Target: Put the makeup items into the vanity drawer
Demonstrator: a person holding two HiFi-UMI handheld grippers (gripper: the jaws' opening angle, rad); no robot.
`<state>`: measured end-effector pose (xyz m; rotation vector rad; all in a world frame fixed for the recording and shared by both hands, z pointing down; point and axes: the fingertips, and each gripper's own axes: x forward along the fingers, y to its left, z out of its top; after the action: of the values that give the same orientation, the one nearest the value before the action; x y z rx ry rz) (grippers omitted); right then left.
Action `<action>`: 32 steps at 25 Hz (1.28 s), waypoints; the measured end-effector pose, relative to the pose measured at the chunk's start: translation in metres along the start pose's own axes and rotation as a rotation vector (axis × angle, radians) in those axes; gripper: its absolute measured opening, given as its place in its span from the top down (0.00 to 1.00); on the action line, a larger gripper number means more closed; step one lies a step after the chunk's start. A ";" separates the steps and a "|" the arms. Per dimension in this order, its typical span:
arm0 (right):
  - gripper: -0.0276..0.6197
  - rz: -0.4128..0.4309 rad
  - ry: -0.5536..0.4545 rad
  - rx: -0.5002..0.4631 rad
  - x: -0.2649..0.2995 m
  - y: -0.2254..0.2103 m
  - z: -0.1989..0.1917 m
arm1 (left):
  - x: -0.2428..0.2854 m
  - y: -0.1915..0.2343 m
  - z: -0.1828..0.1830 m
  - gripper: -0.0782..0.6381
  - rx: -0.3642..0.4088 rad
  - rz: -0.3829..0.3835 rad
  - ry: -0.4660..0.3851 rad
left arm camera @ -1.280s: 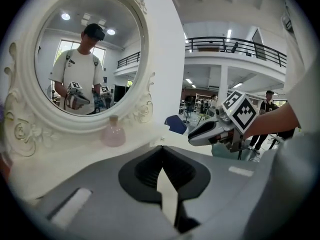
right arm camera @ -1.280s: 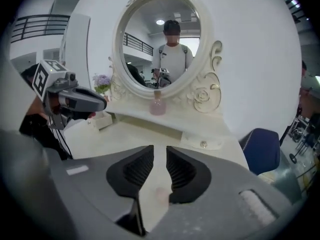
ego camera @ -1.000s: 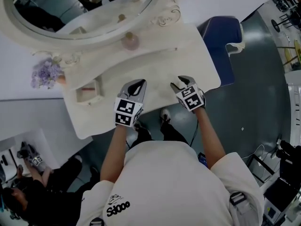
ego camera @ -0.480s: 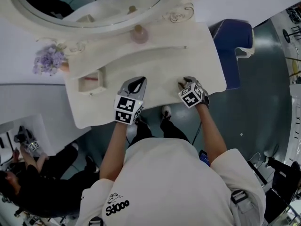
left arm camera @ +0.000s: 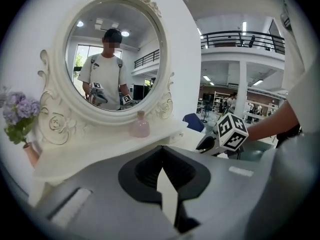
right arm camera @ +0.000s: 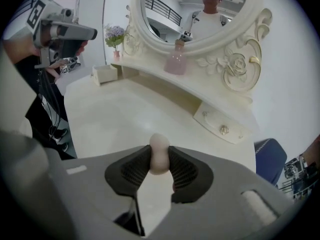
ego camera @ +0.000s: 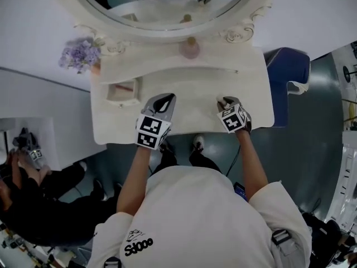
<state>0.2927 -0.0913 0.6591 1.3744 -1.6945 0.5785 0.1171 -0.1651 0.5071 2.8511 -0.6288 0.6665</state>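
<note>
The white vanity counter (ego camera: 184, 91) spreads below the oval mirror (ego camera: 167, 7). The left gripper (ego camera: 162, 100) hovers over it, fingers clenched on nothing. At the counter's front right, the right gripper (ego camera: 225, 101), its fingers just closing, grasps a small pale rounded item (right arm camera: 159, 148), perhaps a makeup sponge.

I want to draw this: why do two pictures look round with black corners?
Left gripper view: a wide lens bends the mirror and room, blackening the corners; the reflected face is blurred on purpose. Right gripper view: same bending; the right claw, which has just been closing on a pale egg-shaped item, looks soft up close. Head view: even light, no glare on the vanity top.
</note>
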 end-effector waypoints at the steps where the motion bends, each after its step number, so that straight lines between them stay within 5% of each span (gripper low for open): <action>1: 0.79 0.004 -0.023 -0.007 -0.001 0.001 0.014 | -0.006 0.007 0.000 0.86 -0.008 0.020 -0.006; 20: 0.79 0.190 -0.278 -0.310 0.010 0.151 0.255 | -0.146 0.143 -0.049 0.86 -0.164 0.355 -0.083; 32: 0.77 0.306 -0.203 -0.441 0.078 0.240 0.327 | -0.194 0.224 -0.089 0.86 -0.231 0.449 -0.074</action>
<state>-0.0424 -0.3216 0.5897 0.8878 -2.0661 0.2101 -0.1720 -0.2753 0.5092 2.5443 -1.2877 0.5034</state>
